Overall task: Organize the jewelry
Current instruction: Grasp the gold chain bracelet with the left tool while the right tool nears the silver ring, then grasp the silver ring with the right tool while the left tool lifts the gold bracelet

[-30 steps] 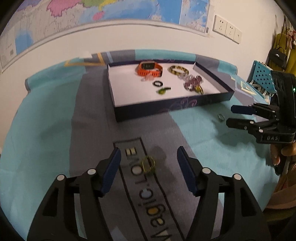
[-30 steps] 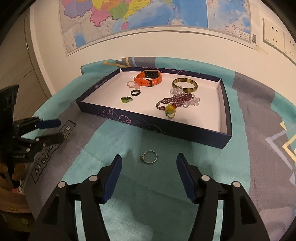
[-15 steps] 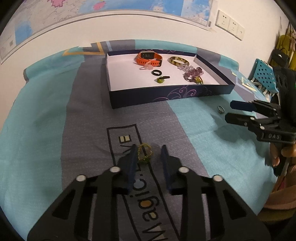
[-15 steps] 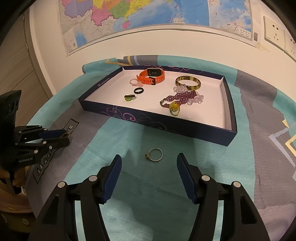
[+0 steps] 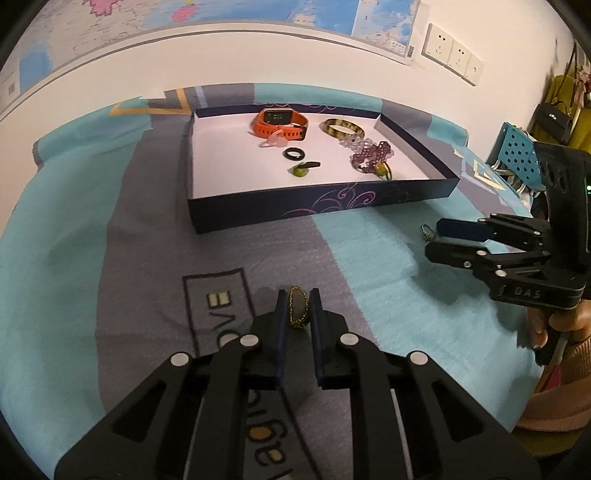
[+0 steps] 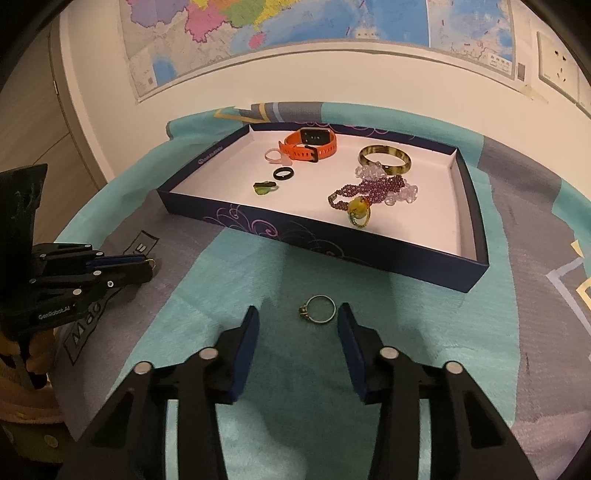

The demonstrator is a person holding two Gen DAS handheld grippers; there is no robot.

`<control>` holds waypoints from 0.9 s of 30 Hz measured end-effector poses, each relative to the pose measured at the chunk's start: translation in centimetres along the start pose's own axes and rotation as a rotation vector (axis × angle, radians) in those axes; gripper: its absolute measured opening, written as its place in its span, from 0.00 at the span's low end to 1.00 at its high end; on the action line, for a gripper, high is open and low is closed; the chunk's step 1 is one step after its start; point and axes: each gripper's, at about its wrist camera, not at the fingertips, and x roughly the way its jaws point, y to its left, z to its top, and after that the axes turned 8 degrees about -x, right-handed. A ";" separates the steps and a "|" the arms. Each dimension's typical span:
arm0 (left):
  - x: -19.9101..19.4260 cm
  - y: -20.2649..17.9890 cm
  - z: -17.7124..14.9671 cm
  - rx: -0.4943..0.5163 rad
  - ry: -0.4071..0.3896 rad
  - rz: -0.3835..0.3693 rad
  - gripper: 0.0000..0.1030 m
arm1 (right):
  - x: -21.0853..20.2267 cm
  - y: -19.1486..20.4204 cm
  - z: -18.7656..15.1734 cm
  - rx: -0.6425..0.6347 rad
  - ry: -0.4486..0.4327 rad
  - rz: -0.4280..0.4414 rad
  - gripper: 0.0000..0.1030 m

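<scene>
So the left gripper (image 5: 298, 306) has its two blue-padded fingers squeezed onto a small gold beaded ring (image 5: 297, 307), which stands on edge between the pads right over the grey stripe of the blanket (image 5: 110, 280), next to the printed logo patch. From the right wrist view you can just catch a bit of that gold ring poking out past the left gripper's tips (image 6: 150, 263). The right gripper (image 6: 297, 325) is spread wide and sits low over the teal part of the blanket, with a thin silver ring (image 6: 320, 309) lying flat between its fingertips, closer to the right finger, not touched by either pad as far as I can tell. Just beyond it is the dark blue box lid (image 6: 332, 246) with the white inside and purple swirls on its front wall. In there: an orange smartwatch (image 6: 312, 144) at the back, a pale pink ring (image 6: 274, 156) touching its strap, a black ring (image 6: 283, 173), a green stone ring (image 6: 264, 188) just in front of that, a tortoiseshell bangle (image 6: 385, 159) on the right side, and a purple beaded bracelet (image 6: 373, 188) tangled with some clear beads (image 6: 369, 171) and a yellow-green ring (image 6: 357, 210) at its near end. Wall map (image 6: 295, 26) hangs above it all.
</scene>
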 end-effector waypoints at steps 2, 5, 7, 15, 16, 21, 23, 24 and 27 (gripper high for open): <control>0.2 -0.2 0.2 0.003 -0.001 -0.006 0.11 | 0.2 -0.2 0.1 0.009 0.005 -0.001 0.37; 0.5 -0.3 0.4 0.002 0.000 -0.011 0.11 | 0.4 -0.3 0.3 0.013 0.008 -0.005 0.34; 0.6 -0.3 0.5 -0.006 0.000 -0.016 0.11 | 0.5 -0.5 0.4 0.018 0.009 -0.011 0.29; 0.8 -0.4 0.8 -0.013 -0.005 -0.029 0.11 | 0.3 -0.7 0.4 0.026 0.005 -0.020 0.19; 0.9 -0.5 0.8 -0.014 -0.006 -0.031 0.11 | 0.3 -0.6 0.4 0.022 0.002 -0.024 0.19; 0.8 -1.0 0.9 -0.004 -0.014 -0.039 0.11 | -0.2 -0.6 0.3 0.021 -0.016 -0.030 0.19; 0.7 -1.2 1.0 -0.002 -0.018 -0.044 0.11 | -0.4 -0.6 0.3 0.021 -0.021 -0.030 0.19; 0.7 -1.3 1.0 0.000 -0.020 -0.046 0.11 | -0.5 -0.6 0.3 0.021 -0.027 -0.029 0.19; 0.5 -1.4 1.0 0.002 -0.023 -0.051 0.11 | -0.9 -0.6 0.3 0.020 -0.039 -0.026 0.19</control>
